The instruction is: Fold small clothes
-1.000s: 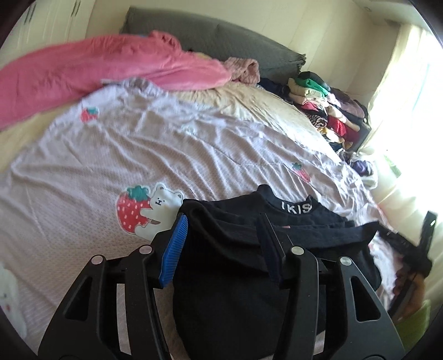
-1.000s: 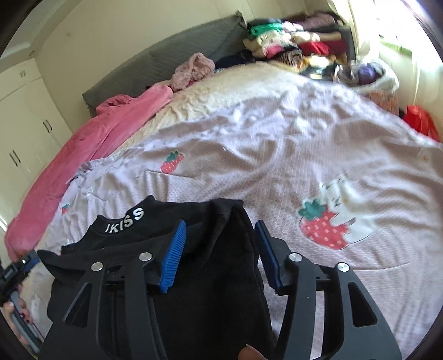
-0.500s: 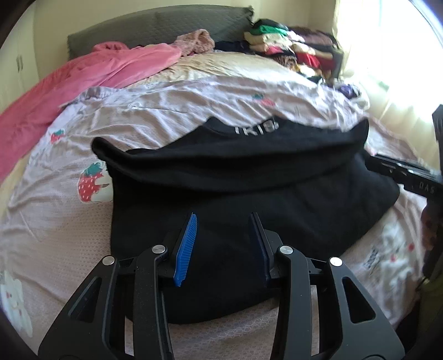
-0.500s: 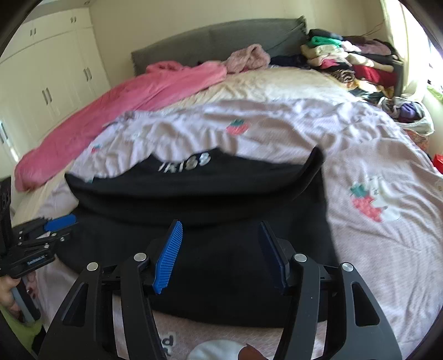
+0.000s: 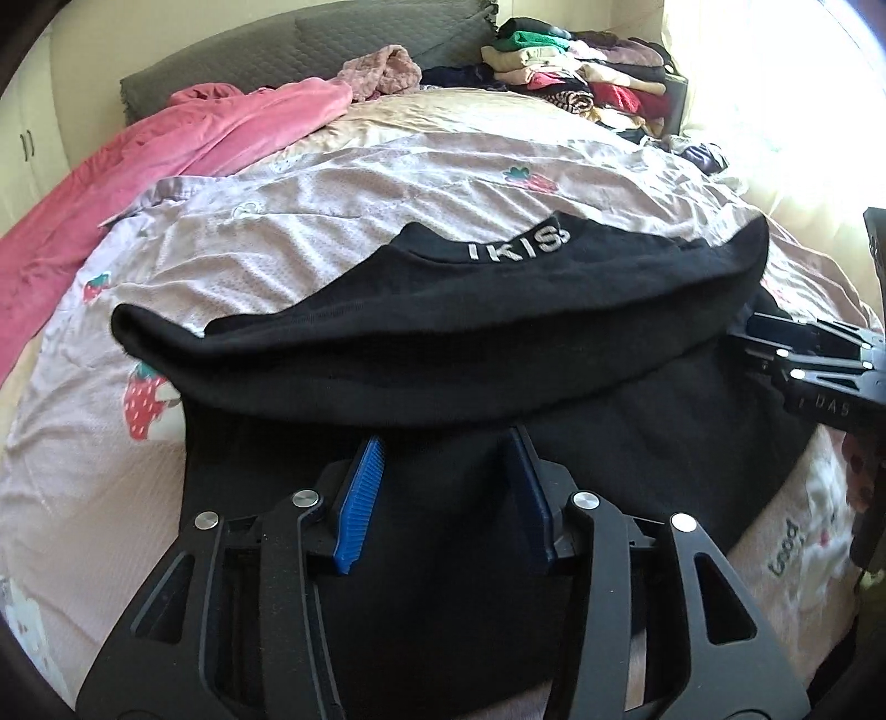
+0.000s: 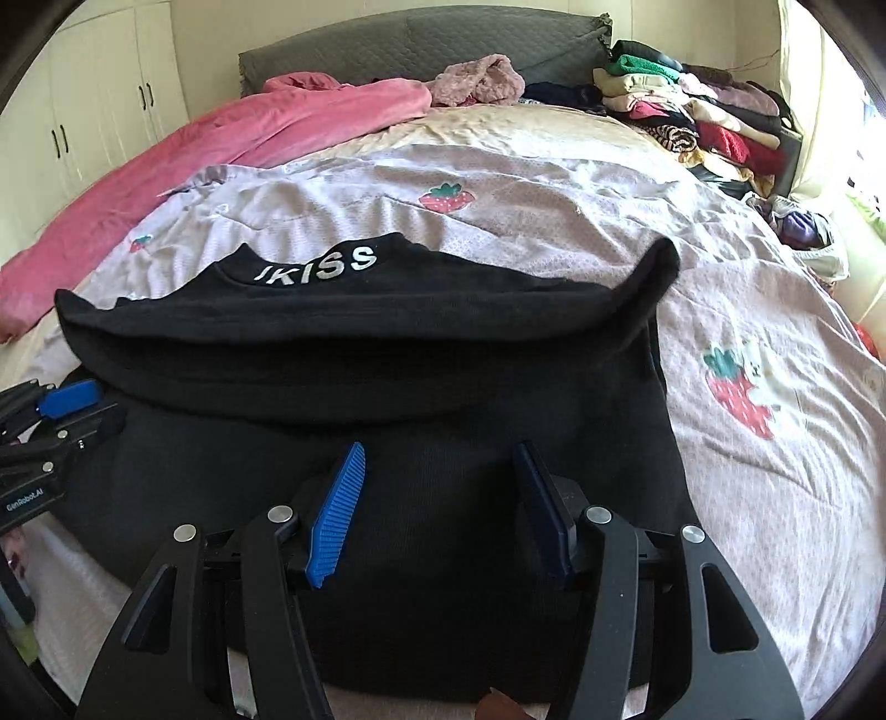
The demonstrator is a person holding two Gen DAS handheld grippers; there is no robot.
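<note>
A black top (image 5: 443, 343) with white "IKISS" lettering on its collar lies flat on the bed, its sleeves folded across the body. It also shows in the right wrist view (image 6: 360, 343). My left gripper (image 5: 446, 443) is open and empty, hovering over the top's lower half. My right gripper (image 6: 440, 448) is open and empty, also over the lower half. The right gripper shows at the right edge of the left wrist view (image 5: 758, 338). The left gripper shows at the left edge of the right wrist view (image 6: 61, 404).
The bed has a pale lilac strawberry-print cover (image 6: 554, 205). A pink blanket (image 6: 221, 149) lies along the far left. A stack of folded clothes (image 6: 692, 116) sits at the far right by the grey headboard (image 6: 415, 39). White wardrobes (image 6: 83, 111) stand left.
Both grippers have pulled back from the top's side edges toward its hem and now hover empty. The top has gone from held and bunched to lying spread flat.
</note>
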